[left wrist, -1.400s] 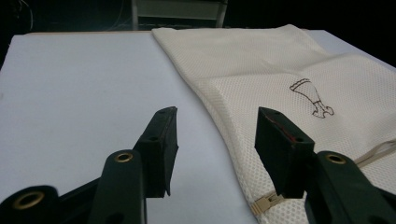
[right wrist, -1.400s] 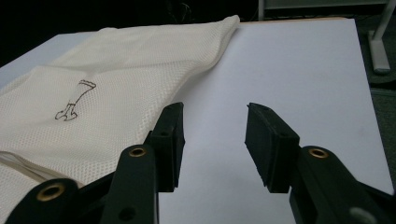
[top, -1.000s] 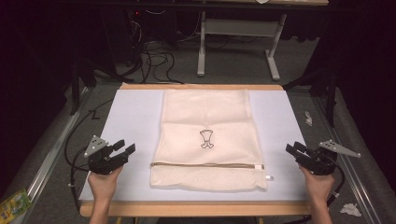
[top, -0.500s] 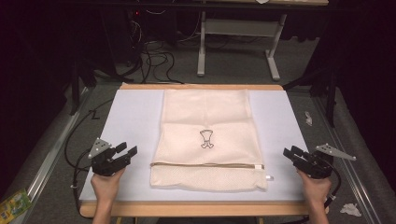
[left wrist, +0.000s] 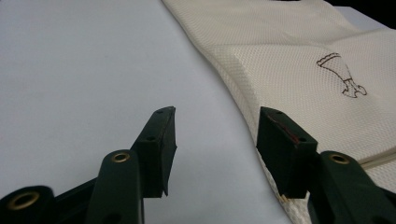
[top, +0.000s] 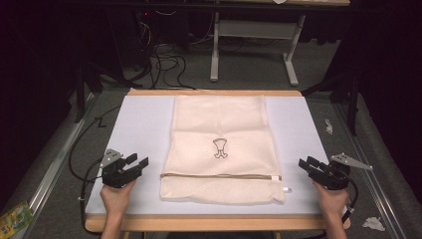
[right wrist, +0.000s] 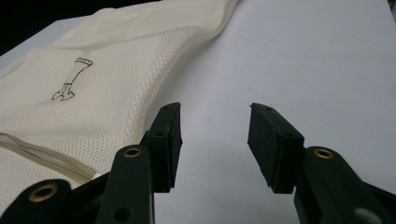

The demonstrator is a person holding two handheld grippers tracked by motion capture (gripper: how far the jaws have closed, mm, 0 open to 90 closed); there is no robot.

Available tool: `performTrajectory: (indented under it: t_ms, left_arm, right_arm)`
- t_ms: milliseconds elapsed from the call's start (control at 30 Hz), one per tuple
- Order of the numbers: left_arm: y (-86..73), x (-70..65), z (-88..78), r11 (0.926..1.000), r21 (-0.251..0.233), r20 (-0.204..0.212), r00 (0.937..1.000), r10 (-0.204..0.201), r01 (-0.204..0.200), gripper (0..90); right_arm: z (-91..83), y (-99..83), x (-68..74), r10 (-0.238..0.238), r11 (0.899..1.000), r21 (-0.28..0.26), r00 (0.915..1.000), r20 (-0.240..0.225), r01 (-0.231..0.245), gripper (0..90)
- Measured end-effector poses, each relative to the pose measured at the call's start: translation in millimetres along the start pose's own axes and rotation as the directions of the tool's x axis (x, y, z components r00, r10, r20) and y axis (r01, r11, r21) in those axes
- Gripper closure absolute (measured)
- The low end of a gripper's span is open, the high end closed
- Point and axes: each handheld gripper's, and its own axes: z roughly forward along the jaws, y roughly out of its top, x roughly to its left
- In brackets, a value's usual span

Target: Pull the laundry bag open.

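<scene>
Lying flat at the centre of a pale-topped table [top: 144, 124], a cream mesh laundry bag [top: 219, 129] shows a small dark emblem [top: 220, 148] on its face and a zipper seam [top: 221, 176] running across near the edge closest to the person. To its left, the left gripper [top: 135, 167] rests on the tabletop near the bag's lower corner, jaws parted wide with nothing between them. To its right, the right gripper [top: 304, 163] sits just off the opposite lower corner, its jaws likewise spread and empty. Each gripper is held in a hand that enters from the near edge. Cables [top: 159, 55] and a desk frame [top: 254, 45] stand on the dark floor beyond.
</scene>
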Motion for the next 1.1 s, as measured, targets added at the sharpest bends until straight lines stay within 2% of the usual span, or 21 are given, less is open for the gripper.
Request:
performTrajectory:
  t_ms: [500,1100]
  left_arm:
    - [-3.1,3.9,12.2,0.9997,0.021,-0.02,0.9997,-0.012,0.013,47.5]
    - [-6.2,5.2,28.5,0.9989,0.048,-0.064,0.9979,0.002,0.001,47.4]
  right_arm:
    - [14.8,-0.9,0.7,-0.025,0.999,0.037,0.9995,0.02,0.024,55.3]
    - [25.5,-0.7,-4.4,0.005,0.999,0.05,0.9994,0.034,-0.007,55.3]
